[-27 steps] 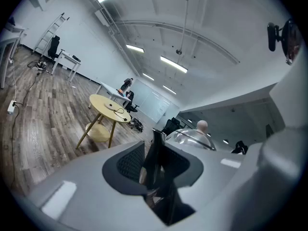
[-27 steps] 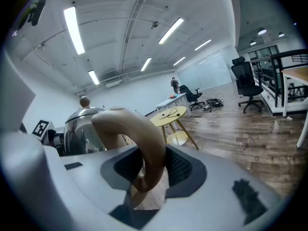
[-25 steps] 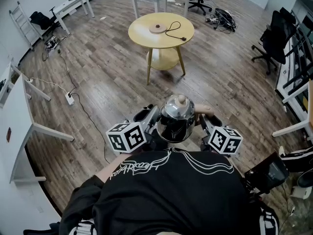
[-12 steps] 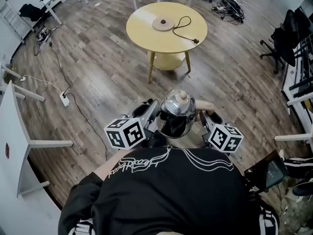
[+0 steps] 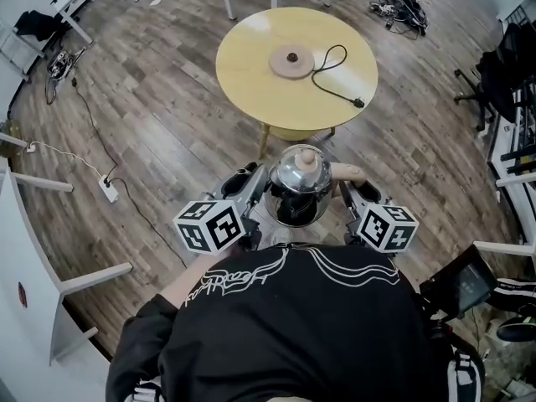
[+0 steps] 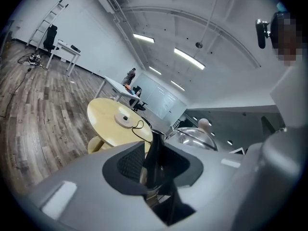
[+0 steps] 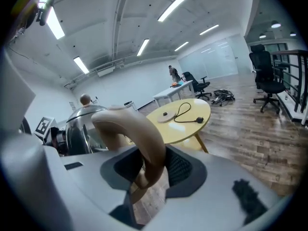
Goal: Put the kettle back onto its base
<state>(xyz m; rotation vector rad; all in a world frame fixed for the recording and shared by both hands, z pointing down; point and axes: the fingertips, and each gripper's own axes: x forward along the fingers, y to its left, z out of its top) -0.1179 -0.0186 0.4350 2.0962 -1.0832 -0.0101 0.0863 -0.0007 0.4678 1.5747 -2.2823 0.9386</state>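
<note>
A shiny steel kettle [image 5: 299, 181] with a beige knob and a beige handle [image 7: 139, 129] hangs in the air between my two grippers, just short of the round yellow table [image 5: 247, 65]. My left gripper [image 5: 251, 189] is shut on the kettle's dark spout [image 6: 155, 153]. My right gripper [image 5: 356, 193] is shut on the handle. The round kettle base [image 5: 291, 59] lies in the middle of the tabletop, with its black cord [image 5: 335, 86] trailing to the right. The base [image 6: 126, 120] also shows in the left gripper view, and in the right gripper view the base [image 7: 166, 116] lies ahead.
A white power strip [image 5: 109, 188] and its cable lie on the wooden floor at the left. White desk legs [image 5: 84, 279] stand at the lower left. Black office chairs [image 5: 511, 65] stand at the right, and a dark screen [image 5: 459, 287] is at the lower right.
The person has walked towards the yellow table, which now sits nearer and lower in the head view. Both grippers and the kettle came along, held as before.
</note>
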